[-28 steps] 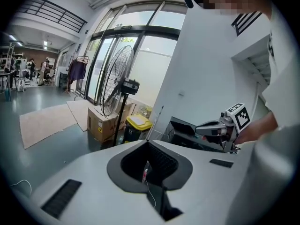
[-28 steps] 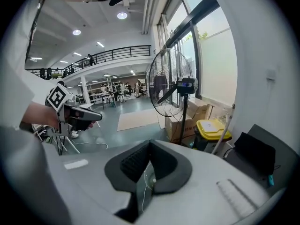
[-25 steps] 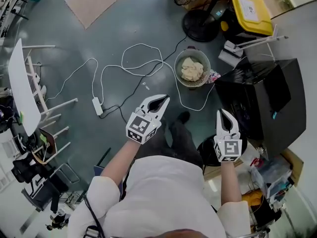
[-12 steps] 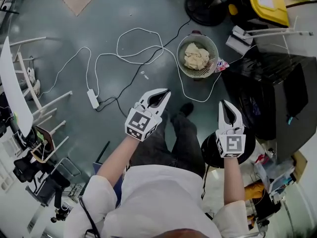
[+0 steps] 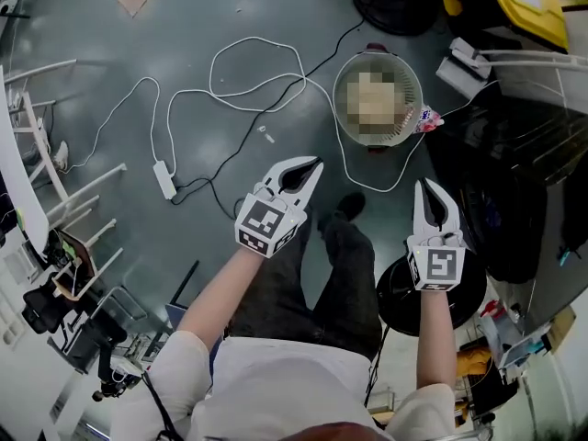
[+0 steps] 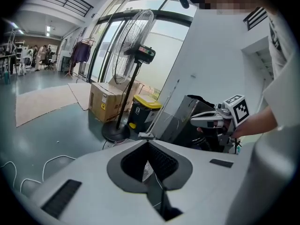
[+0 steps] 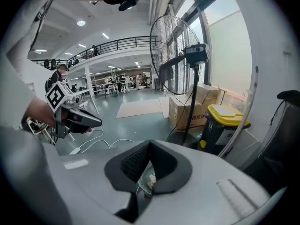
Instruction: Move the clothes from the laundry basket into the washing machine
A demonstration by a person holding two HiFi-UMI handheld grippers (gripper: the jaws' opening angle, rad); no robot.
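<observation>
A dark boxy machine (image 5: 514, 191), possibly the washing machine, stands at the right of the floor. Just beside its corner sits the round laundry basket (image 5: 413, 125), with pale clothes (image 7: 152, 179) heaped inside. Short of the basket, the left gripper (image 5: 315, 163) and the right gripper (image 5: 430, 185) hang side by side, each with its jaw tips pressed together on nothing.

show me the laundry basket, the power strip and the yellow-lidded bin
laundry basket (image 5: 338, 108), head view, left rim
power strip (image 5: 165, 179), head view, middle of its body
yellow-lidded bin (image 6: 146, 101), left gripper view, its lid
</observation>
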